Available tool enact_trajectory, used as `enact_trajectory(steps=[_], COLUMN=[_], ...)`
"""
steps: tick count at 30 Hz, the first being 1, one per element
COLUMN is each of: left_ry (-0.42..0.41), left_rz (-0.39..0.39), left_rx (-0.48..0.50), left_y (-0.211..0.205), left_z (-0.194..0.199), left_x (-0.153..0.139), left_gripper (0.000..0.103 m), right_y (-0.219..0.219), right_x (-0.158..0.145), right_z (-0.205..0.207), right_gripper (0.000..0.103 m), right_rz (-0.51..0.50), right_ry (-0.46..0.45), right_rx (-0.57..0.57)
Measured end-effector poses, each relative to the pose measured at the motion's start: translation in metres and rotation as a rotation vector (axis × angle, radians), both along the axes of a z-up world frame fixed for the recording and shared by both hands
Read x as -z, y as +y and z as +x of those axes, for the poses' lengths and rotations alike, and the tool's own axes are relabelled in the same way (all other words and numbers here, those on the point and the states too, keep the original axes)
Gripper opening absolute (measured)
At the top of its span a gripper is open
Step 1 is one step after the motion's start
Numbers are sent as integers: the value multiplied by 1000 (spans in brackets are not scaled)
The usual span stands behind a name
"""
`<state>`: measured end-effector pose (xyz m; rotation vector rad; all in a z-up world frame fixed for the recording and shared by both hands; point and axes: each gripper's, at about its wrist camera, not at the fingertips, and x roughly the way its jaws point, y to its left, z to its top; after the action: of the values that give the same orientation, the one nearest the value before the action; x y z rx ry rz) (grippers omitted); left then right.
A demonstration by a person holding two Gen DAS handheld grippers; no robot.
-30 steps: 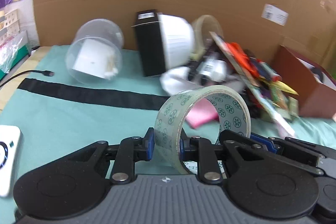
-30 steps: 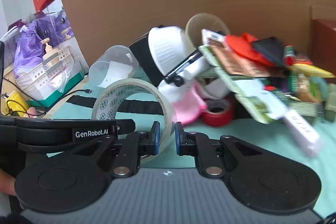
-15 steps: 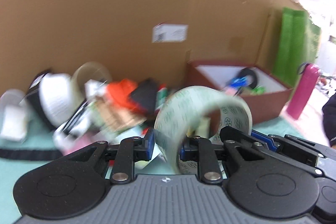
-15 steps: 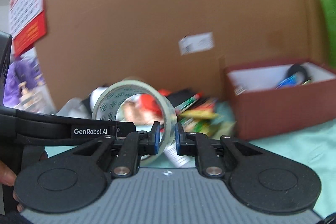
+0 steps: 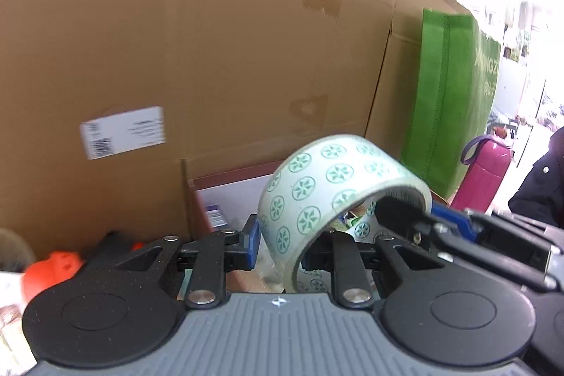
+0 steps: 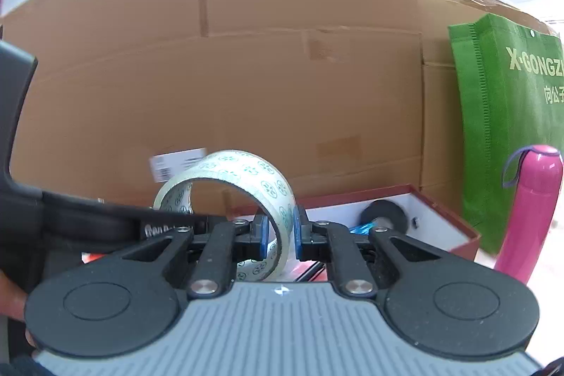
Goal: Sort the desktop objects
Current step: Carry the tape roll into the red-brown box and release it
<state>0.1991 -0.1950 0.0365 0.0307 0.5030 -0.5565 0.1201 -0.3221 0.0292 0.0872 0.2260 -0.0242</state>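
Observation:
A clear tape roll (image 5: 317, 178) printed with green rosettes hangs in the air, held from two sides. My left gripper (image 5: 280, 249) is shut on its left wall, one blue pad inside the ring and one outside. My right gripper (image 6: 278, 235) is shut on the tape roll (image 6: 246, 171) at its right wall. Its blue-tipped fingers (image 5: 451, 224) reach in from the right in the left wrist view. The roll hovers in front of an open dark red box (image 6: 440, 231) with a white inside, near the box's left end (image 5: 232, 177).
A black tape roll (image 6: 384, 217) and small blue items lie in the box. A tall cardboard wall (image 6: 282, 76) stands behind. To the right are a green bag (image 6: 511, 129) and a pink bottle (image 6: 528, 217). An orange item (image 5: 53, 270) lies at the left. A dark sleeve (image 5: 539, 185) shows far right.
Both grippers have carried the tape roll up and to the right, away from the clutter pile and over to the red box. Neither grip has changed.

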Motion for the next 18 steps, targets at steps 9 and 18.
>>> enact_trajectory(steps=[9,18], left_ry=[103,82], left_rz=[-8,-105], left_rx=[-9,-8], left_y=[-21,7], left_z=[66,54], left_x=[35,43], left_gripper=[28,68], right_y=[-42,-48], right_x=[18,38], right_z=[85,96], right_gripper=[13,59], right_rz=[50,40], right_ry=[116,170], right_rx=[17,69])
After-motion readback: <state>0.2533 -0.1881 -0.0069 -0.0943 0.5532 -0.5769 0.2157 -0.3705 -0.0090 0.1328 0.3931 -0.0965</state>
